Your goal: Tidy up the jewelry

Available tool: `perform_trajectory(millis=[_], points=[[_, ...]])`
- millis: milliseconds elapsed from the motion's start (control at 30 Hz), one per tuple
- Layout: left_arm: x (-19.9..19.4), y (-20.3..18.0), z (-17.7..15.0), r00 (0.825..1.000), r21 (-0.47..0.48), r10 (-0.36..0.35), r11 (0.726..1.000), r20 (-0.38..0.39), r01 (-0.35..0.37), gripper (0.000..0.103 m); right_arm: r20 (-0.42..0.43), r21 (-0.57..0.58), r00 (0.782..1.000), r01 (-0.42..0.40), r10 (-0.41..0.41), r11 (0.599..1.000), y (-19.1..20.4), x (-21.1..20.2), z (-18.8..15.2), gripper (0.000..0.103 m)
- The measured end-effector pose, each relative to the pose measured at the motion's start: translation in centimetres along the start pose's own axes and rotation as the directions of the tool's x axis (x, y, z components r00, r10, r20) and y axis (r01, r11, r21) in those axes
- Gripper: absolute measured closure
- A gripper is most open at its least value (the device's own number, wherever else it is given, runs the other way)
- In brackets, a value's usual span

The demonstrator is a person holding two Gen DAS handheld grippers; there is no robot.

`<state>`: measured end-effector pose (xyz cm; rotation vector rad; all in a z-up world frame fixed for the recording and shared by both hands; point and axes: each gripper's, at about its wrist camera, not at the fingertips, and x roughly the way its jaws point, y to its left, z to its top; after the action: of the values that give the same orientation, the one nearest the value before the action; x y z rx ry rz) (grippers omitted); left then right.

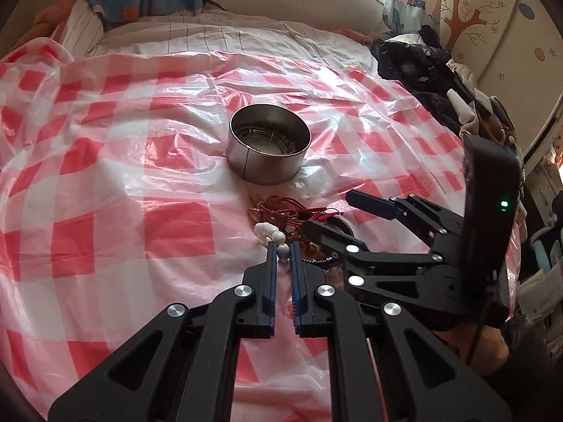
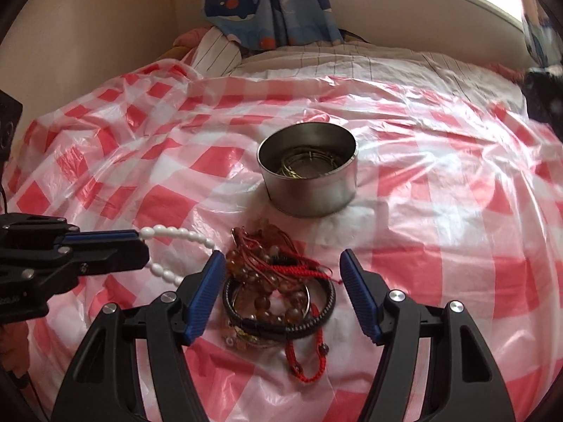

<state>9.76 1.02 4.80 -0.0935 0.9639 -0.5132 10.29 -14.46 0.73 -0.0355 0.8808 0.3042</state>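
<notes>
A round metal tin [image 1: 269, 146] [image 2: 309, 168] stands on the red-checked plastic sheet, with thin bangles inside. In front of it lies a pile of jewelry [image 2: 278, 281]: amber bead strings, red cords, a black bracelet. My left gripper [image 1: 283, 251] is shut on a white bead bracelet [image 1: 269, 234] [image 2: 176, 246] at the pile's left edge; it shows in the right wrist view [image 2: 133, 246]. My right gripper [image 2: 283, 267] is open, its jaws on either side of the pile, low over it. It shows in the left wrist view [image 1: 334, 211].
The sheet [image 1: 105, 176] covers a bed. A striped pillow [image 2: 218, 49] and whale-print curtain [image 2: 267, 3] are at the back. Dark clothes [image 1: 422, 74] are piled at the far right. A black box [image 2: 8, 126] sits at the left.
</notes>
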Motion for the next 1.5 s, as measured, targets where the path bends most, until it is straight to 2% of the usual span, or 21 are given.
perform_trajectory(millis=[100,133,167,200,233,267,333,500,600,700,733,800,867,933,1033,1067,1100,1167,1233,1367,1500], points=[[-0.2,0.4,0.1,1.0,-0.014,0.006,1.0,0.01,-0.006,0.096,-0.032,-0.048,0.999,-0.012,0.011,0.999,0.8,1.3,0.5,0.038],[-0.3,0.6,0.1,1.0,-0.019,0.008,1.0,0.014,-0.007,0.096,-0.055,-0.061,0.998,-0.021,0.018,0.998,0.9,2.1,0.5,0.043],[-0.4,0.7,0.1,1.0,-0.021,0.01,1.0,0.016,-0.01,0.096,-0.074,-0.067,0.997,-0.027,0.022,0.997,1.1,2.6,0.5,0.05],[-0.4,0.8,0.2,1.0,-0.021,0.012,1.0,0.017,-0.012,0.096,-0.097,-0.064,0.995,-0.042,0.036,0.997,1.1,3.1,0.5,0.069],[-0.4,0.8,0.3,1.0,-0.022,0.013,1.0,0.018,-0.013,0.096,-0.103,-0.054,0.994,-0.041,0.035,0.998,0.9,3.2,0.5,0.083],[-0.4,0.8,0.3,1.0,-0.023,0.014,1.0,0.018,-0.014,0.096,-0.096,-0.036,0.994,-0.047,0.043,0.998,0.5,2.8,0.4,0.086],[-0.3,0.8,0.3,1.0,-0.025,0.014,1.0,0.016,-0.014,0.096,-0.089,0.02,0.992,-0.087,0.089,0.996,-0.3,1.7,0.2,0.098],[0.0,0.4,0.2,1.0,-0.019,0.004,1.0,0.009,-0.004,0.096,-0.015,0.205,0.979,-0.196,0.204,0.959,-3.7,-2.9,-1.7,0.098],[0.1,0.3,0.1,1.0,-0.024,-0.004,1.0,0.008,0.004,0.096,0.027,0.284,0.976,-0.217,0.218,0.934,-5.9,-5.2,-3.3,0.098],[0.1,0.6,0.0,1.0,-0.039,-0.011,0.999,0.006,0.011,0.096,0.019,0.228,0.984,-0.179,0.18,0.957,-5.2,-5.5,-2.7,0.094],[0.1,0.7,0.0,1.0,-0.047,-0.013,0.999,0.007,0.013,0.096,0.009,0.211,0.982,-0.188,0.191,0.959,-4.6,-5.1,-2.2,0.063],[0.1,0.9,0.0,1.0,-0.052,-0.01,0.999,0.009,0.01,0.096,0.019,0.125,0.986,-0.164,0.163,0.979,-2.6,-4.4,-1.2,0.027],[0.0,1.2,0.0,1.0,-0.06,-0.007,0.998,0.01,0.007,0.096,-0.006,0.031,0.991,-0.131,0.131,0.991,-0.9,-3.1,-0.4,0.03],[0.0,1.4,0.0,1.0,-0.063,-0.003,0.998,0.009,0.003,0.096,-0.035,-0.038,0.995,-0.093,0.092,0.995,0.4,-1.1,0.4,0.049],[0.0,1.8,0.0,1.0,-0.069,0.007,0.998,0.006,-0.006,0.096,-0.088,-0.118,0.996,-0.033,0.023,0.992,1.4,1.8,1.0,0.061],[0.0,1.8,0.1,1.0,-0.07,0.009,0.998,0.006,-0.009,0.096,-0.117,-0.136,0.993,-0.023,0.007,0.99,1.5,2.8,1.0,0.063],[0.0,1.9,0.1,1.0,-0.071,0.011,0.997,0.006,-0.01,0.096,-0.145,-0.143,0.989,-0.02,-0.001,0.99,1.4,3.5,0.8,0.076],[0.1,1.9,0.2,1.0,-0.074,0.01,0.997,0.004,-0.009,0.096,-0.159,-0.145,0.987,-0.02,-0.003,0.989,1.2,3.7,0.2,0.08],[0.2,1.9,0.2,1.0,-0.069,0.007,0.998,0.003,-0.007,0.096,-0.126,-0.124,0.992,-0.037,0.021,0.992,0.7,2.1,0.0,0.091],[0.4,1.4,0.1,1.0,-0.057,0.003,0.998,-0.001,-0.003,0.096,-0.039,0.0,0.994,-0.105,0.104,0.995,-1.4,-1.9,-0.3,0.091],[0.5,1.2,0.1,1.0,-0.058,-0.001,0.998,-0.004,0.001,0.096,0.056,0.129,0.968,-0.249,0.244,0.96,-4.1,-5.7,-1.3,0.091]])
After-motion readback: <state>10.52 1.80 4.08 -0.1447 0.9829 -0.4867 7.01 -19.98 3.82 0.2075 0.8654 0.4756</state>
